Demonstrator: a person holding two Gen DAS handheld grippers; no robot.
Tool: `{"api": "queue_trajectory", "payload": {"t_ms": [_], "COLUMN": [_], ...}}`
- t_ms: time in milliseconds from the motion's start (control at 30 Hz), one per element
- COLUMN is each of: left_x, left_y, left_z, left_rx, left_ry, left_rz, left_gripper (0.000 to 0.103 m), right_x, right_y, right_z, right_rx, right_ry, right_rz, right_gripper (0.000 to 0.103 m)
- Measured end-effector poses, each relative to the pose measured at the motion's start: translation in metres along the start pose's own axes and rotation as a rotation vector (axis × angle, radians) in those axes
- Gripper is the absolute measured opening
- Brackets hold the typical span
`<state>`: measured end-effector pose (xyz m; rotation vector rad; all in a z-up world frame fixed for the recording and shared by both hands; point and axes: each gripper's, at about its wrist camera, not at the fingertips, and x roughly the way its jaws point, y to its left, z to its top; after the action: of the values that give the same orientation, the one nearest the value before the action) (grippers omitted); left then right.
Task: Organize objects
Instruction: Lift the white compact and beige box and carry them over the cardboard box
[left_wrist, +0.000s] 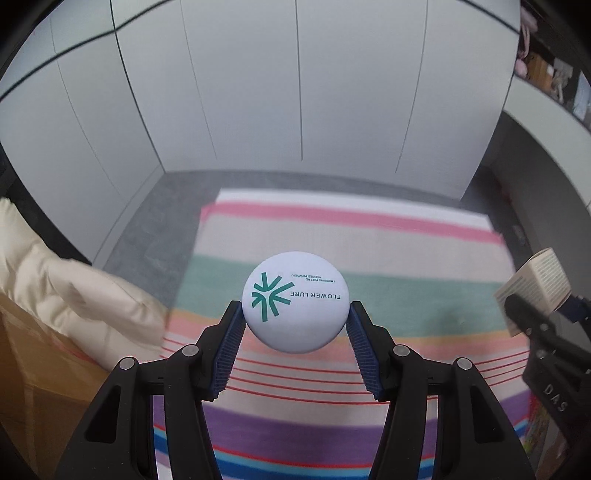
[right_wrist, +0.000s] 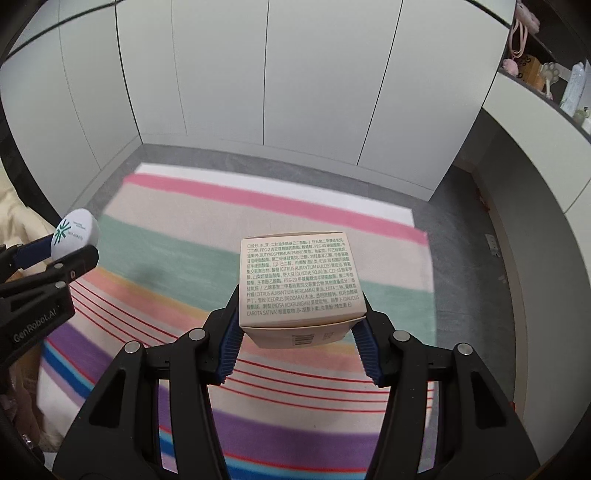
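My left gripper (left_wrist: 295, 314) is shut on a round white powder compact (left_wrist: 295, 301) with a green logo, held in the air above the striped rug (left_wrist: 332, 240). My right gripper (right_wrist: 301, 317) is shut on a small beige carton (right_wrist: 299, 280) printed with fine text, also lifted over the rug (right_wrist: 258, 206). In the left wrist view the carton (left_wrist: 535, 284) shows at the far right, gripped by the right gripper's fingers (left_wrist: 524, 314). In the right wrist view the compact (right_wrist: 75, 234) sits at the far left between the left gripper's fingers (right_wrist: 74, 262).
White cupboard doors (left_wrist: 295, 92) line the back beyond a grey floor strip. A cream cushion (left_wrist: 74, 288) and a brown cardboard box (left_wrist: 37, 369) lie at the left. A curved white counter (right_wrist: 535, 140) with a shelf of small items (right_wrist: 535, 66) runs along the right.
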<state>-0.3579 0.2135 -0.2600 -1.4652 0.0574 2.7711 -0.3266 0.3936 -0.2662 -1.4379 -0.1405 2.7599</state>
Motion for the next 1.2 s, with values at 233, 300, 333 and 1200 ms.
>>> {"api": "queue_trajectory", "payload": {"t_ms": [233, 300, 333, 1200], "left_x": [-0.091, -0.117, -0.128, -0.302], "left_y": [0.01, 0.009, 0.008, 0.006], "left_z": [0.036, 0.041, 0.04, 0.027], "left_rx": [-0.01, 0.01, 0.016, 0.039], "left_ry": [-0.093, -0.13, -0.142, -0.268], "left_rz": [-0.037, -0.034, -0.035, -0.101], "left_gripper": [0.057, 0.057, 0.057, 0.057], "right_x": [-0.086, -0.111, -0.122, -0.302], "right_y": [-0.008, -0.011, -0.012, -0.013], "right_z": [0.027, 0.034, 0.036, 0.028], "right_rx": [0.041, 0.061, 0.069, 0.098], "right_ry": [-0.08, -0.089, -0.094, -0.221], "right_rz": [-0.021, -0.019, -0.014, -0.019], "right_gripper": [0.056, 0.056, 0.056, 0.056]}}
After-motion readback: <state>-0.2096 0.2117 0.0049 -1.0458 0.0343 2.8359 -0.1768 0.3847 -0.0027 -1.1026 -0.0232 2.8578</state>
